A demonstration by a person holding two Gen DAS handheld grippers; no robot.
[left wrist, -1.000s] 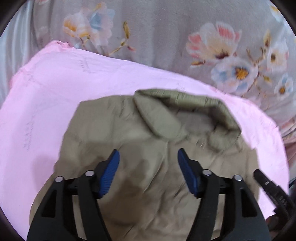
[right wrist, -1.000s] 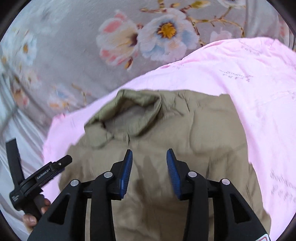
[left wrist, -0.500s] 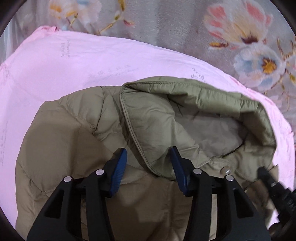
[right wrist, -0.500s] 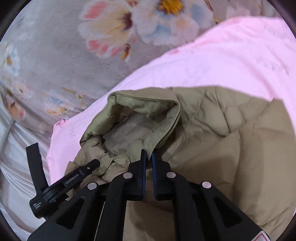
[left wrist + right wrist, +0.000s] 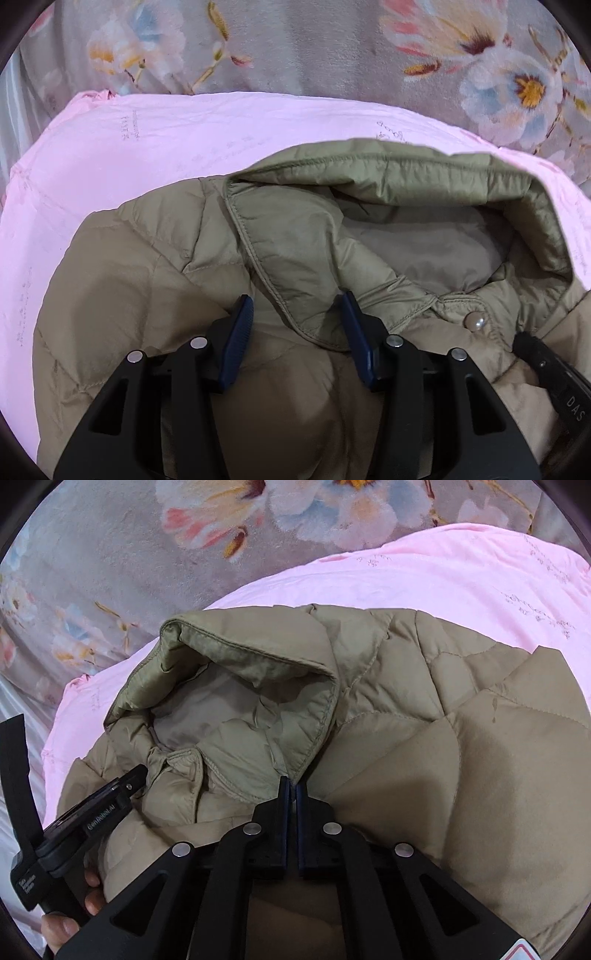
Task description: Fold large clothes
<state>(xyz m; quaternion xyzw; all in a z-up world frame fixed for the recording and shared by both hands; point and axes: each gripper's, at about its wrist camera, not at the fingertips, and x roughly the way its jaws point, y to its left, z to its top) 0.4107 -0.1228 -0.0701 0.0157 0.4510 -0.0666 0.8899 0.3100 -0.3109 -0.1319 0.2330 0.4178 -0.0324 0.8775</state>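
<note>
A khaki quilted jacket (image 5: 155, 295) lies front up on a pink sheet (image 5: 110, 155), its collar (image 5: 369, 173) standing open. My left gripper (image 5: 297, 325) is low over the jacket, open about halfway. One corner of the collar flap (image 5: 306, 317) lies between its blue pads (image 5: 240, 332) without being squeezed. My right gripper (image 5: 293, 784) is shut on the other corner of the collar (image 5: 295, 753), whose point runs in between the fingertips. Each gripper shows in the other's view: the right gripper (image 5: 524, 341) near a snap button (image 5: 475, 320), the left gripper (image 5: 138, 773) at the far left.
A grey blanket with large flowers (image 5: 498, 74) covers the bed beyond the pink sheet (image 5: 461, 576). A person's fingers (image 5: 62, 928) hold the left gripper's handle at the lower left. White striped fabric (image 5: 14, 701) runs along the left edge.
Both grippers came down and forward onto the collar, which now fills the views. The right jaws went from open to shut at the collar corner. The left jaws narrowed around the other corner.
</note>
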